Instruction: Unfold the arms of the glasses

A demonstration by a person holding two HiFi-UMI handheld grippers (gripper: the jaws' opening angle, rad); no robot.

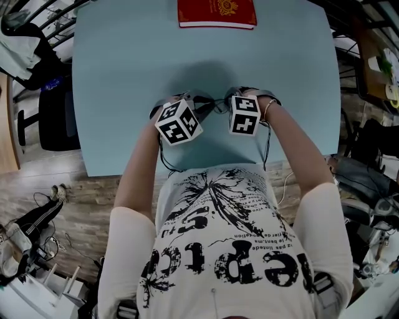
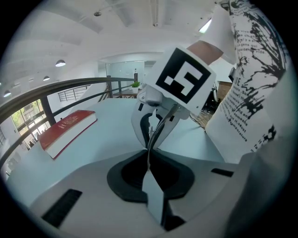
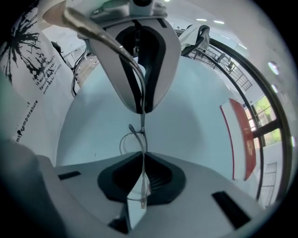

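Observation:
Thin wire-rimmed glasses [image 1: 212, 106] hang just above the pale blue table [image 1: 124, 75], between my two grippers. In the left gripper view, my left gripper [image 2: 149, 157] is shut on a thin metal arm [image 2: 161, 129] of the glasses that runs up toward the right gripper [image 2: 150, 145] facing it. In the right gripper view, my right gripper [image 3: 142, 155] is shut on the metal frame, and one round lens rim [image 3: 125, 142] shows just past the jaws. The left gripper [image 3: 141, 109] pinches the far end from above. The head view hides both sets of jaws behind the marker cubes.
A red book [image 1: 216, 12] lies at the table's far edge, also visible in the left gripper view [image 2: 67, 130] and the right gripper view [image 3: 242, 139]. The person's arms and printed white shirt [image 1: 224, 249] fill the near side. Chairs and clutter stand around the table.

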